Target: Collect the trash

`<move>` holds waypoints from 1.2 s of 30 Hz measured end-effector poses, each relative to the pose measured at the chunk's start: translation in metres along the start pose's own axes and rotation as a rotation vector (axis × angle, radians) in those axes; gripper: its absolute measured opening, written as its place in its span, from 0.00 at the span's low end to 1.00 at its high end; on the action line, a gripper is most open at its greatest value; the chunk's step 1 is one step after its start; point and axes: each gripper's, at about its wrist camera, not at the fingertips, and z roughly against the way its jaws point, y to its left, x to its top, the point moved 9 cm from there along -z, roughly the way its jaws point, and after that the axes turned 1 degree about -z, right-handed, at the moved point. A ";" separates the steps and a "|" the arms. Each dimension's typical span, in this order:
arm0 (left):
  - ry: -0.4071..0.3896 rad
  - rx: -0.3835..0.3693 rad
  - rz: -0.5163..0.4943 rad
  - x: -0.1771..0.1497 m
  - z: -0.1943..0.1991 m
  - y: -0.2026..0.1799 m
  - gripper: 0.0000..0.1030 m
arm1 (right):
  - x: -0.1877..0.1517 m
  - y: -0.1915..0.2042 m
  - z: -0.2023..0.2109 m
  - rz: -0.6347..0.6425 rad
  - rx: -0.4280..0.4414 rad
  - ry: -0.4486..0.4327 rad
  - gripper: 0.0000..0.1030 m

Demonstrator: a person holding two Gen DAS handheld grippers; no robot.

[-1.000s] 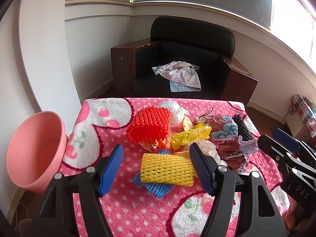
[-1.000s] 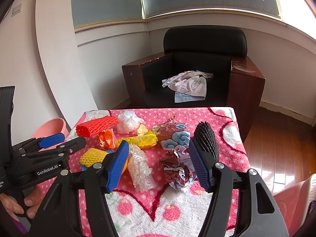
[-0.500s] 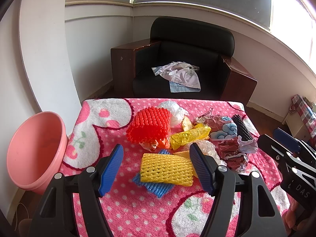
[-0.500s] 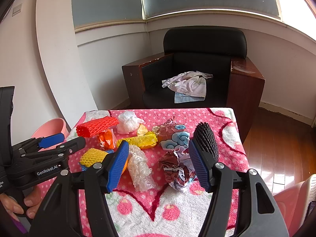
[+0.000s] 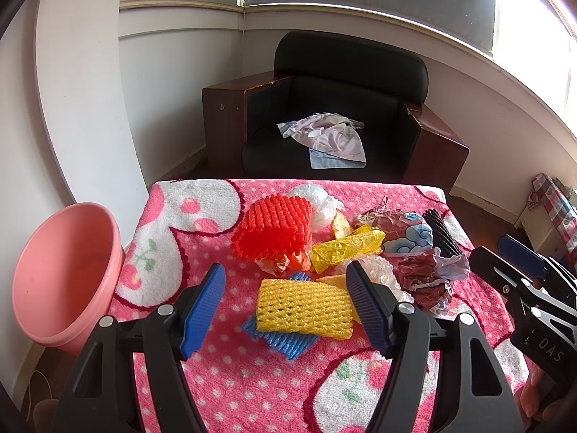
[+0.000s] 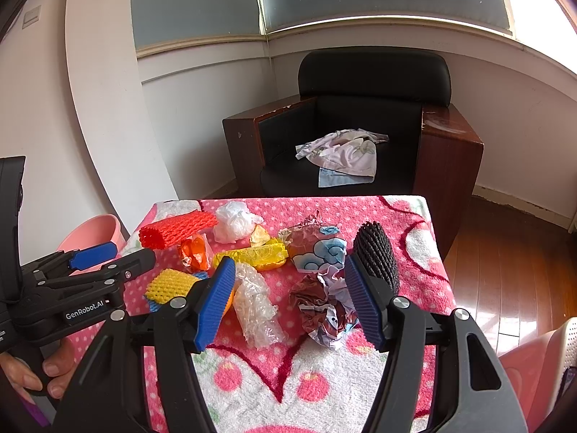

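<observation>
Trash lies on a pink patterned cloth (image 5: 187, 238): a red foam net (image 5: 274, 227), a yellow foam net (image 5: 304, 308) on a blue one (image 5: 285, 341), a yellow wrapper (image 5: 346, 249), a white bag (image 5: 317, 198), a black net (image 5: 441, 232) and crumpled brown foil (image 5: 425, 281). My left gripper (image 5: 288, 306) is open and empty, hovering before the yellow net. My right gripper (image 6: 290, 297) is open and empty above clear bubble wrap (image 6: 256, 305) and the brown foil (image 6: 322, 310). A pink bin (image 5: 61, 278) stands left of the table.
A black armchair (image 5: 342, 108) with a cloth (image 5: 328, 137) on its seat stands behind the table. White walls close the left side. Wooden floor (image 6: 505, 252) lies to the right. A cloud-print wrapper (image 6: 317, 250) and an orange wrapper (image 6: 194, 252) also lie among the trash.
</observation>
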 end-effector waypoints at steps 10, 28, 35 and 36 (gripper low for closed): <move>-0.004 -0.001 0.008 0.000 0.001 0.002 0.67 | 0.001 -0.005 0.002 -0.009 -0.009 0.003 0.62; -0.031 -0.066 0.049 -0.014 0.003 0.027 0.67 | -0.011 -0.043 -0.004 -0.067 -0.061 0.025 0.62; -0.063 -0.126 0.056 0.005 0.007 0.017 0.65 | -0.016 -0.055 -0.005 -0.094 -0.063 0.024 0.62; -0.067 -0.122 0.044 0.009 0.007 0.014 0.65 | -0.017 -0.055 -0.005 -0.096 -0.064 0.023 0.62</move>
